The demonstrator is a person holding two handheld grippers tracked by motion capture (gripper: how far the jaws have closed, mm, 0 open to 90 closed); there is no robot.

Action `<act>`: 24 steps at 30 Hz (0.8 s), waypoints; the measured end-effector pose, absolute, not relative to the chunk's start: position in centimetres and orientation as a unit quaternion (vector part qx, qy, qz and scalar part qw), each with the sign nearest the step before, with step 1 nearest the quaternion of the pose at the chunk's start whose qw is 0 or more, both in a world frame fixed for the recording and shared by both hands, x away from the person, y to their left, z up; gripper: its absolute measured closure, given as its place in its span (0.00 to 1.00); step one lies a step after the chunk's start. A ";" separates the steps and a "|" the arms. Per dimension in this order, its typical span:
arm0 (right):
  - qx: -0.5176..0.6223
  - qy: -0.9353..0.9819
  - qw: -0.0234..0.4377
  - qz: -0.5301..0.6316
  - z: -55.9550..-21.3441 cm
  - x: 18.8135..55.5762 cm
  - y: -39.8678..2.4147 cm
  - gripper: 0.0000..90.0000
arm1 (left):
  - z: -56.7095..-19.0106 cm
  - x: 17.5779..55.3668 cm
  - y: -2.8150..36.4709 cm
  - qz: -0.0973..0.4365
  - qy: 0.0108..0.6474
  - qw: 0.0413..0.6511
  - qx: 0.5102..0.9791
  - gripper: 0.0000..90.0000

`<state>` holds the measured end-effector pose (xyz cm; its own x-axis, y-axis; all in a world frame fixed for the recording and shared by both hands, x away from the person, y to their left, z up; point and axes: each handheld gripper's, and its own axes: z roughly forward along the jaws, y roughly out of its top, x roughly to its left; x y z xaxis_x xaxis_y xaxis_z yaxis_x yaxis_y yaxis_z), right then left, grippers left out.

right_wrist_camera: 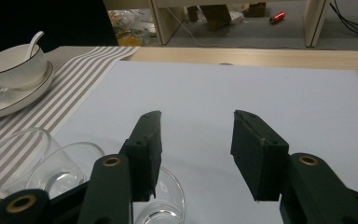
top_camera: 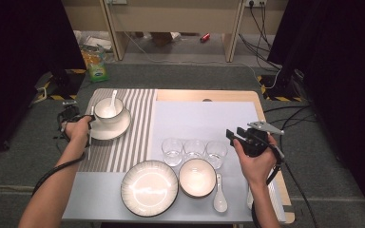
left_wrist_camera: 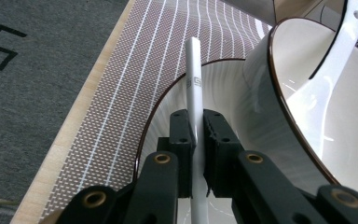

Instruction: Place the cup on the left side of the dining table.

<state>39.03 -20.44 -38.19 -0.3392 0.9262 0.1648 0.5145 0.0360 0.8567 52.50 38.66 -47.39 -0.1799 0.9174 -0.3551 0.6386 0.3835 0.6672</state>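
High view: a light wooden table (top_camera: pixel 180 95) stands on grey carpet (top_camera: pixel 190 76), with dark curtains on both sides and pale wooden furniture legs, loose cables and a green-and-yellow packet (top_camera: pixel 95 64) on the floor beyond its far edge; a brown-and-white striped mat (top_camera: pixel 133 128) covers the table's left part, and a pale lilac sheet (top_camera: pixel 204 118) the middle and right.

On the striped mat a white bowl (top_camera: pixel 108 110) with a spoon (top_camera: pixel 112 100) in it sits on a white saucer (top_camera: pixel 116 129); the left gripper (top_camera: pixel 89 124) is at that saucer's left rim, its jaws clenched on a thin white chopstick (left_wrist_camera: pixel 194 84); in the left gripper view the stick runs up between the black pads and lies across the saucer's edge, just beside the bowl's wall.

On the lilac sheet three clear glasses (top_camera: pixel 194 151) stand in a row, touching or nearly so; nearer the person lie a wide white plate (top_camera: pixel 149 188), a smaller bowl (top_camera: pixel 197 177) and a white ceramic spoon (top_camera: pixel 219 195) just right of it.

The right gripper (top_camera: pixel 232 135) is held above the sheet to the right of the glasses, well apart from the left one; in the right gripper view its jaws stand released and wide, nothing between them, the glasses low at the left.
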 end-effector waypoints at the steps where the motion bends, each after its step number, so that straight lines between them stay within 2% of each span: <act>1: 0.527 0.683 0.228 0.451 -38.2 39.0 -20.4 0.59 | -47.4 52.5 38.6 0.189 0.744 0.370 0.523 0.90; 12: 0.528 0.683 0.229 0.451 -38.2 39.0 -20.4 0.59 | -47.4 52.0 38.8 0.193 0.739 0.370 0.530 0.82; 24: 0.529 0.683 0.229 0.449 -38.1 38.9 -20.4 0.59 | -46.3 49.5 39.0 0.191 0.721 0.370 0.554 0.74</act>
<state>38.89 -20.41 -38.09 -0.3365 0.9275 0.1629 0.5167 0.0372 0.8554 49.48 39.02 -46.26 -0.1117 0.9401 -0.3220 0.6568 0.3130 0.6861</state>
